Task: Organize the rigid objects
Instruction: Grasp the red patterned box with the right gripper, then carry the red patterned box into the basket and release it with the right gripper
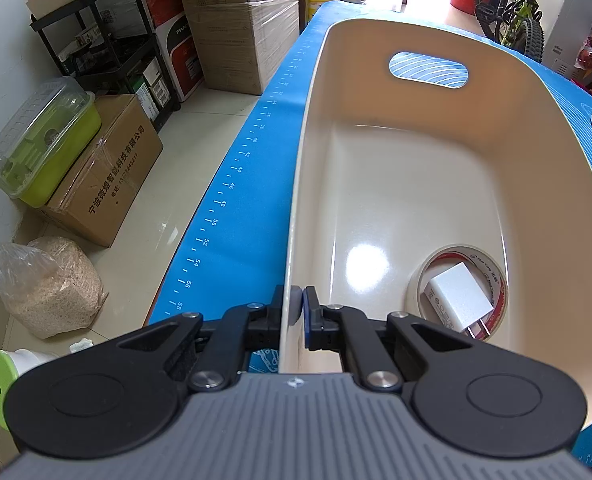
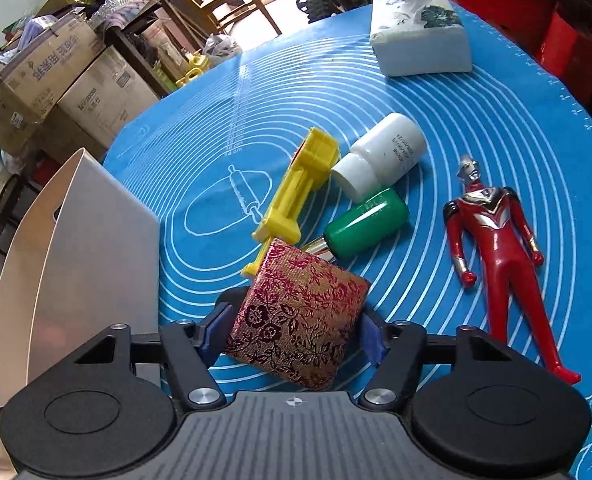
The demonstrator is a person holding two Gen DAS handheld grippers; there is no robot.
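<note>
My left gripper [image 1: 300, 308] is shut on the near left wall of a cream plastic bin [image 1: 375, 200]. Inside the bin lie a roll of tape [image 1: 491, 272] and a white charger plug [image 1: 457, 300] within its ring. My right gripper [image 2: 294, 332] is shut on a red and gold brocade box [image 2: 296, 316], held just above the blue mat [image 2: 495, 112]. Beyond the box lie a yellow plastic tool [image 2: 296, 192], a green bottle [image 2: 367, 224], a white bottle [image 2: 383, 156] and a red hero figure [image 2: 495, 248]. The bin's outer wall [image 2: 84, 260] shows at the left.
A tissue box [image 2: 419, 36] stands at the mat's far edge. Cardboard boxes [image 1: 108, 168], a black shelf [image 1: 108, 48] and a bag of grain [image 1: 52, 288] sit on the floor left of the table. A bicycle [image 1: 515, 4] stands beyond it.
</note>
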